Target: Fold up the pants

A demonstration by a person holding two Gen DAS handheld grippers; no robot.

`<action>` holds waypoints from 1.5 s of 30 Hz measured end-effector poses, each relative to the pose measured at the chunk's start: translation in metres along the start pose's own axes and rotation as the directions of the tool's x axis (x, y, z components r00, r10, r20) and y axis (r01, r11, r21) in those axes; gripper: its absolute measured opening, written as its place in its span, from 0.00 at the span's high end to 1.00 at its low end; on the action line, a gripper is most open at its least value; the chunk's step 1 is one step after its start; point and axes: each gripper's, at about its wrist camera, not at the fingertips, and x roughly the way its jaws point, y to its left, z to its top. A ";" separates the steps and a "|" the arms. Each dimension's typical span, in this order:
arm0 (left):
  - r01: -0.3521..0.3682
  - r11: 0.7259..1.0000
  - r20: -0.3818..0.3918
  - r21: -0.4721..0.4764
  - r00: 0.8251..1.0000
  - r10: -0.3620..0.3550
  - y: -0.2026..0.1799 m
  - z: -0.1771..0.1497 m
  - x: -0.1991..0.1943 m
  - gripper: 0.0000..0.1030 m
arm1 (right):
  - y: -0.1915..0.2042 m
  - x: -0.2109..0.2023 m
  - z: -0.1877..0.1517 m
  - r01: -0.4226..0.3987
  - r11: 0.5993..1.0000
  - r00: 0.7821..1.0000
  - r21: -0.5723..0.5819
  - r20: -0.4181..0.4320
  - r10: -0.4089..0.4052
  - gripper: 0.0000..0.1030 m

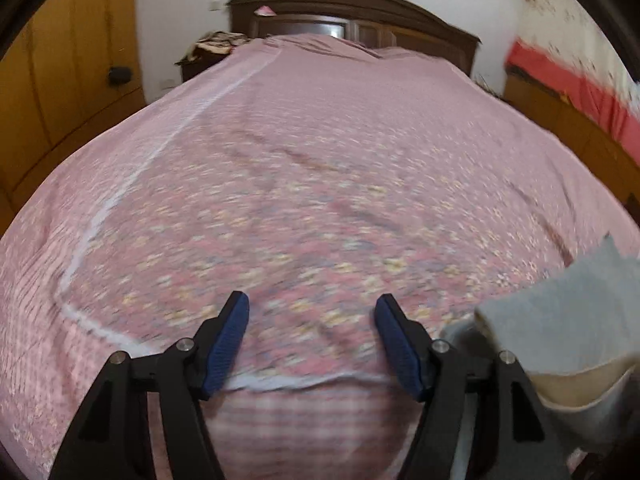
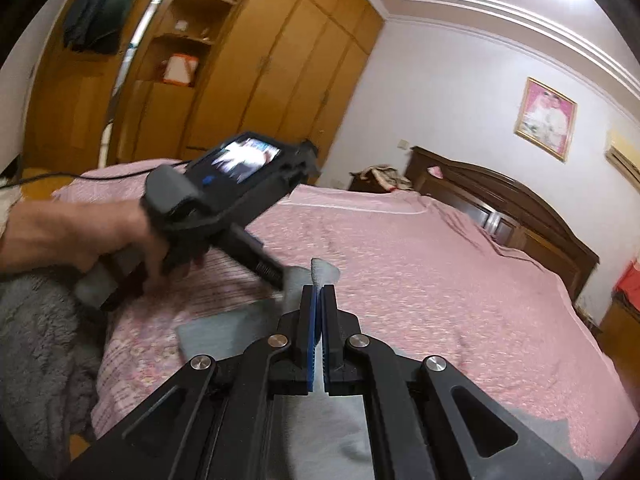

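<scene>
The grey pants (image 1: 560,316) hang lifted at the lower right of the left wrist view, with a pale lining showing below. In the right wrist view the pants (image 2: 224,332) lie over the near edge of the pink bed. My right gripper (image 2: 319,294) is shut on a grey edge of the pants, and cloth sticks up between the blue pads (image 2: 310,320). My left gripper (image 1: 312,316) is open and empty above the bedspread, to the left of the pants. It also shows in the right wrist view (image 2: 276,276), held by a hand (image 2: 80,236).
A pink floral bedspread (image 1: 320,168) covers the bed, with a dark wooden headboard (image 1: 360,12) at the far end. Wooden wardrobes (image 2: 256,72) stand on the left. A nightstand with clutter (image 2: 380,178) is beside the headboard. A grey fleece garment (image 2: 36,348) is at the near left.
</scene>
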 end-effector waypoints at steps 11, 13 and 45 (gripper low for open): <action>0.068 0.938 0.119 -0.339 0.992 -0.028 0.090 -0.028 -0.051 0.32 | 0.053 0.006 0.017 -0.050 0.992 0.998 0.112 0.029 0.047 0.62; 0.072 0.950 0.134 -0.303 0.991 -0.032 0.083 -0.025 -0.053 0.32 | 0.040 -0.003 0.020 -0.035 0.969 0.999 0.243 0.040 0.026 0.54; 0.195 0.960 -0.017 0.202 0.980 -0.196 -0.148 -0.090 -0.097 0.25 | -0.166 -0.104 -0.181 0.113 0.015 0.990 0.993 -0.114 0.082 0.52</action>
